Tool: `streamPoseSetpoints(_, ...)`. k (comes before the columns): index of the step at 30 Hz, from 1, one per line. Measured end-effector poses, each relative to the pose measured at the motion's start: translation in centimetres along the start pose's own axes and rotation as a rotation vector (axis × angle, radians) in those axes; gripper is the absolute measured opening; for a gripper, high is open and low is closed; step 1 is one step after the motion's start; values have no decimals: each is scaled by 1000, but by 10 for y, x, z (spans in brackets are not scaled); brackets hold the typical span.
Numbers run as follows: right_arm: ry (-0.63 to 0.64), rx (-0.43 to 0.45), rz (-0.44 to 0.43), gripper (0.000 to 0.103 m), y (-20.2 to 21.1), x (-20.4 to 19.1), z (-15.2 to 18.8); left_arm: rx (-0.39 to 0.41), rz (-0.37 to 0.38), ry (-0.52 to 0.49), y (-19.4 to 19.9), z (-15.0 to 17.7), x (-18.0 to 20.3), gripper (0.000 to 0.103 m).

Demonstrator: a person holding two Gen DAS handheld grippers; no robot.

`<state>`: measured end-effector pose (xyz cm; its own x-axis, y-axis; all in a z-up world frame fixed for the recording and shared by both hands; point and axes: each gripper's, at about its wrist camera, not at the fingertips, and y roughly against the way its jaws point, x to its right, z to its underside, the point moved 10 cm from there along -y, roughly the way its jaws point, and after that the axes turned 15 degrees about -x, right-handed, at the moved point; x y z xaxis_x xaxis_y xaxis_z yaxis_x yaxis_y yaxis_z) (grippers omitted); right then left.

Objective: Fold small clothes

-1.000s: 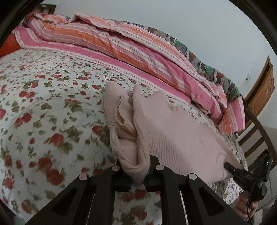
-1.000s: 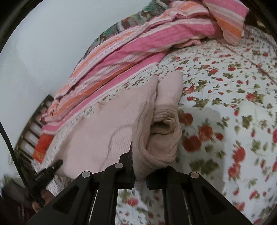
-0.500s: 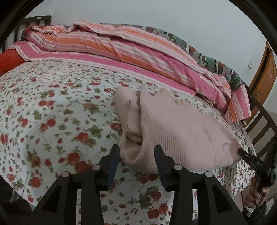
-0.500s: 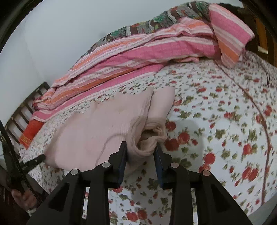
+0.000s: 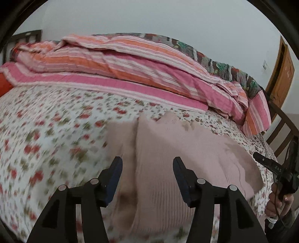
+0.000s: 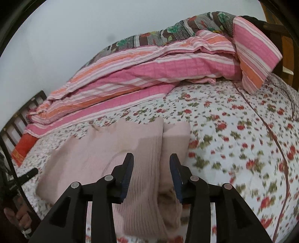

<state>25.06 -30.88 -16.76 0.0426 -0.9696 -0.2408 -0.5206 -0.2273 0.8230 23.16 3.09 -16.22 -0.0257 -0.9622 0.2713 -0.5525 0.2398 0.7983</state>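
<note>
A big bed [image 5: 56, 121] with a flowery sheet stands by a plain white wall [image 5: 149, 16]. A striped pink blanket [image 5: 130, 65] lies bunched along it. A brown wooden door [image 5: 282, 74] is nearby.

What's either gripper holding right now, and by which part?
Nothing. Left gripper and right gripper have just been opening; the pink knit garment lies on the bed, released.

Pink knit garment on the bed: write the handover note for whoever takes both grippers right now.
Left gripper: open, jaws just opened, nothing gripped.
Right gripper: open, jaws just opened, nothing gripped.
Pink knit garment: lies folded on the floral bedsheet, both side edges turned in; the grippers hang over its near edge.
Striped quilt: piled along the far side.
Done: sides folded and let go.
Left: probably one fold across, then smooth.
</note>
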Motion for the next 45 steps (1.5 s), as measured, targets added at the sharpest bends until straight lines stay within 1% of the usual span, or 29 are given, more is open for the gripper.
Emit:
streamPoseSetpoints(4, -28, -29, 2, 40, -25, -2, -19, -22, 11, -31, -29, -31, 9, 54)
streamPoseSetpoints(6, -29, -31, 24, 40, -37, -3, -30, -40, -45, -17, -48, -46, 3, 54)
streamPoseSetpoints(7, -31, -36, 49, 40, -44, -1, -33, -59, -70, -4, -58, -50, -1, 49)
streamPoseSetpoints(8, -39, -48, 83, 40, -52, 2, -35, -82, -81, 16, -68, -53, -6, 43)
streamPoseSetpoints(9, -45, -69, 114, 40, -63, 5, -35, -109, -78, 41, -80, -52, -12, 28)
streamPoseSetpoints(10, -45, -83, 131, 40, -71, 7, -34, -130, -83, 61, -88, -49, -17, 6)
streamPoseSetpoints(11, -45, -90, 147, 40, -80, 11, -31, -146, -85, 78, -95, -46, -23, 7)
streamPoseSetpoints(12, -32, -87, 165, 34, -85, 13, -27, -133, -64, 84, -96, -42, -26, 7)
streamPoseSetpoints(13, -16, -68, 188, 23, -85, 15, -25, -108, -54, 88, -92, -40, -28, 7)
streamPoseSetpoints(15, 4, -20, 205, 9, -74, 17, -21, -58, -39, 107, -78, -35, -32, 7)
streamPoseSetpoints(17, 3, -11, 198, 9, -74, 21, -18, -53, -45, 96, -80, -32, -33, 10)
streamPoseSetpoints(18, 2, -11, 199, 9, -78, 23, -17, -54, -65, 76, -84, -30, -33, 10)
streamPoseSetpoints(22, 29, 19, 253, 9, -77, 20, -15, -7, -104, 34, -86, -29, -26, 11)
streamPoseSetpoints(27, 34, 23, 255, 10, -77, 17, -15, 30, -145, -18, -81, -25, -19, 14)
streamPoseSetpoints(33, 49, 31, 284, 11, -77, 14, -15, 47, -143, -26, -79, -25, -20, 16)
streamPoseSetpoints(41, 46, 32, 272, 11, -77, 16, -16, 53, -119, -17, -78, -25, -19, 17)
streamPoseSetpoints(42, 46, 32, 274, 11, -77, 16, -15, 57, -104, -18, -77, -25, -19, 19)
streamPoseSetpoints(43, 47, 29, 274, 12, -77, 16, -15, 60, -87, -23, -76, -25, -17, 27)
streamPoseSetpoints(44, 48, 26, 272, 12, -77, 16, -16, 65, -43, -36, -74, -25, -14, 33)
streamPoseSetpoints(45, 46, 19, 265, 13, -78, 16, -16, 68, -13, -46, -72, -25, -11, 43)
